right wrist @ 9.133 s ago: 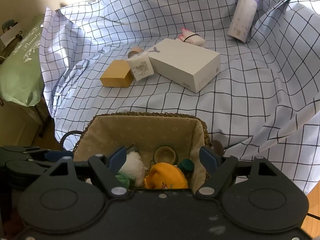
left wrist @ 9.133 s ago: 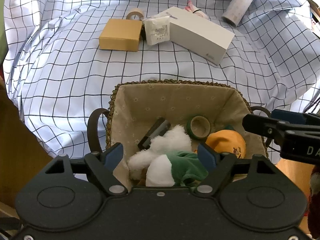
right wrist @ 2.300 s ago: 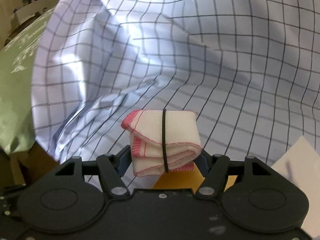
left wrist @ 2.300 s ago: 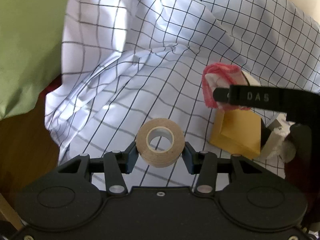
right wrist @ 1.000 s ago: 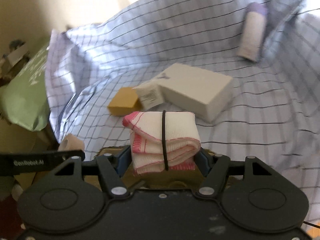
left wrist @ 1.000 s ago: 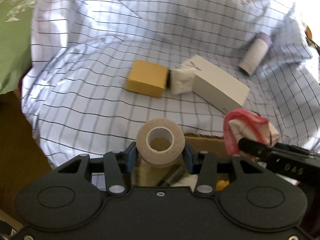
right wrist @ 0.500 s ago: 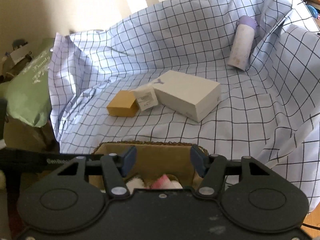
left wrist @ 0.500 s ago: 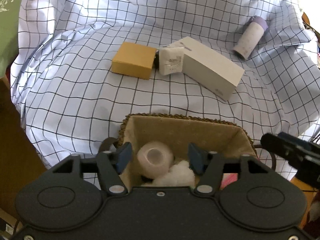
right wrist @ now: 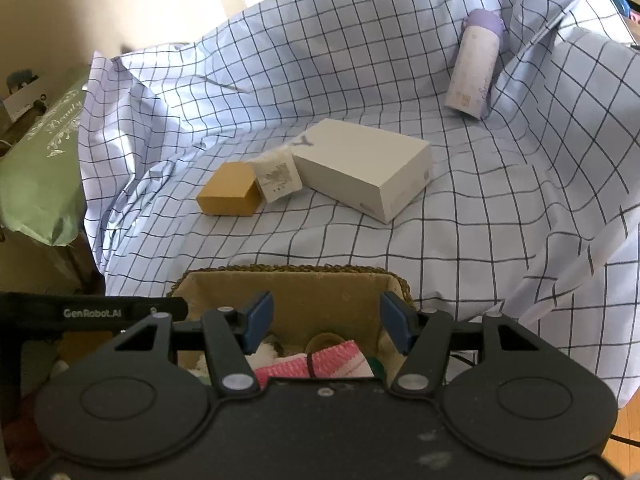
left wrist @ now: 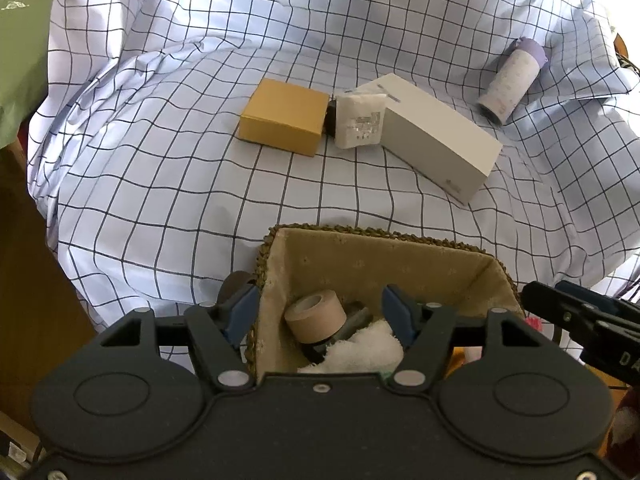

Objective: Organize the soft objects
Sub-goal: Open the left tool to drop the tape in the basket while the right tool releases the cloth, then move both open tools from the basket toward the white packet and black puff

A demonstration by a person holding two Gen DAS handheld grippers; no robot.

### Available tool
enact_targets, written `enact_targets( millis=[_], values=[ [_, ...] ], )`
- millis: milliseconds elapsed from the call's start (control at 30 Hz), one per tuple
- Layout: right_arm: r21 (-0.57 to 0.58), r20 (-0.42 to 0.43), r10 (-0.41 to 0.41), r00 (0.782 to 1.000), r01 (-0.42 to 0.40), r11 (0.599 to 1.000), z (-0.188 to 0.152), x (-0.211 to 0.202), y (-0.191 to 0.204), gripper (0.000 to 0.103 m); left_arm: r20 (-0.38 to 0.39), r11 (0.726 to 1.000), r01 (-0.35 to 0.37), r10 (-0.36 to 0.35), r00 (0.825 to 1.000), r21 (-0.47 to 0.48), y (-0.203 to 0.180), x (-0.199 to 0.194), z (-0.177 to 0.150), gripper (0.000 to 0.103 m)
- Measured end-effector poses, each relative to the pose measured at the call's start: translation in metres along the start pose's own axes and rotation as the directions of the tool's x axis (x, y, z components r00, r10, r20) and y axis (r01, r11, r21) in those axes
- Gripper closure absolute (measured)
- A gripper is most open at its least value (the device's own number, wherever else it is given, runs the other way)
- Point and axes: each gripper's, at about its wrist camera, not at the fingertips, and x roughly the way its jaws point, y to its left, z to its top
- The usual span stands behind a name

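Left tongs [left wrist: 320, 306] apart, jaws just opened, gripping nothing; beige tape roll [left wrist: 315, 317] lies below in the fabric-lined woven basket [left wrist: 360, 254]. Right tongs [right wrist: 326, 322] apart, empty; pink-edged folded white cloth [right wrist: 320, 364] rests in the basket beside white fluffy plush [left wrist: 356, 354]. Checked sheet [left wrist: 200, 184] beyond.

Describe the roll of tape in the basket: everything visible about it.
The roll of tape is a tan, paper-like roll with a pale cardboard core, its open centre facing up and toward the back. It lies tilted in the near left part of the lined wicker basket, propped on a dark object beneath it, with a fluffy white soft item beside it. It sits between the fingers of the open left claw, which do not touch it. In the right wrist view only a sliver shows.
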Motion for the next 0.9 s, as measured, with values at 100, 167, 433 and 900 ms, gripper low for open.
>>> enact_targets(
  millis=[100, 167, 433, 900],
  values=[
    [0.010, -0.003, -0.002, 1.000, 0.002, 1.000, 0.000, 0.000, 0.000, 0.043, 0.000, 1.000, 0.003, -0.003, 1.000, -0.001, 0.001, 0.000, -0.001, 0.039],
    [0.010, 0.001, -0.002, 1.000, 0.002, 1.000, 0.001, 0.000, 0.001, 0.042, 0.000, 1.000, 0.007, -0.007, 1.000, -0.001, 0.001, -0.001, -0.001, 0.039],
    [0.034, 0.024, -0.014, 1.000, 0.014, 0.999, 0.007, 0.003, 0.000, 0.038, 0.032, 1.000, -0.002, 0.001, 0.999, 0.016, -0.002, -0.009, -0.001, 0.039],
    [0.014, 0.021, -0.007, 1.000, 0.007, 1.000, 0.030, 0.027, 0.009, 0.037, 0.063, 1.000, -0.013, 0.012, 0.998, 0.014, -0.001, -0.010, 0.007, 0.033]
  ],
)
